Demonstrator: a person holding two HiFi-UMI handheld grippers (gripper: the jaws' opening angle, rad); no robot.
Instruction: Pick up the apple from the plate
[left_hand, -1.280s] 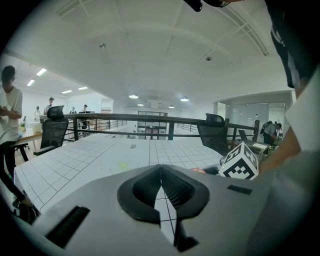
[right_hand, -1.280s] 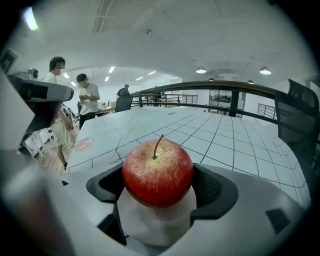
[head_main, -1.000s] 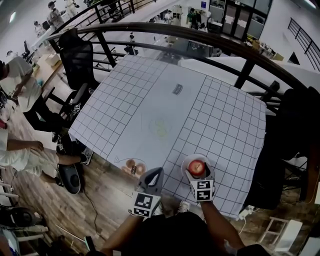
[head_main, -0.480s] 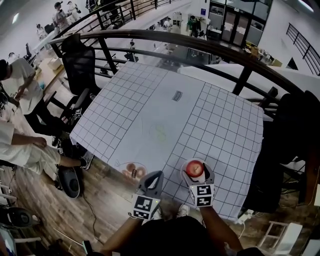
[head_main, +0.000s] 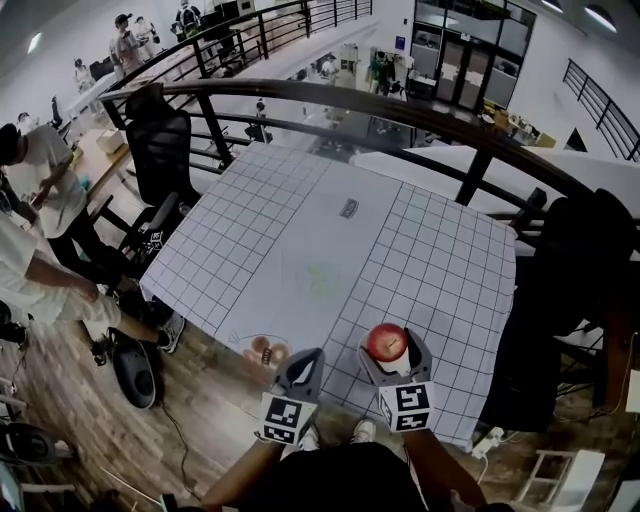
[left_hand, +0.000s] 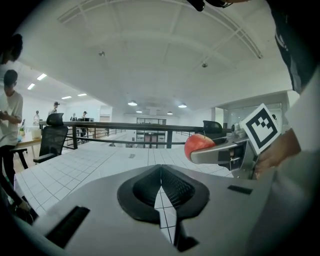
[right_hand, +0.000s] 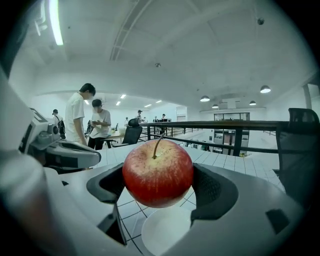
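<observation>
- The right gripper (head_main: 389, 352), low and right of centre in the head view, is pinching the apple (right_hand: 157, 172). One dark pad presses on each flank of the fruit.
- The apple fills the middle of the right gripper view and sits squarely in the jaws, well inside the tips. It stands upright with its stem pointing up, so the squeeze runs across its width, side to side.
- The white plate (right_hand: 169, 231) shows at the bottom centre of that view, under and just beyond the fruit. The apple looks to hang clear of the plate rather than rest on it, so I'd say the pick is as good as made.
- What the next move turns on is straight up versus the plate below. A steady rise, holding this squeeze, should widen the gap without tipping the fruit.
- The left gripper (left_hand: 161, 184) sits just to the left in the head view, near the table's (head_main: 300, 230) front edge. Its jaws are pressed together on nothing.
- From the left gripper view, the apple shows to the right of centre, beside this gripper and out of its reach, so the right hand is clearly the one at work.
</observation>
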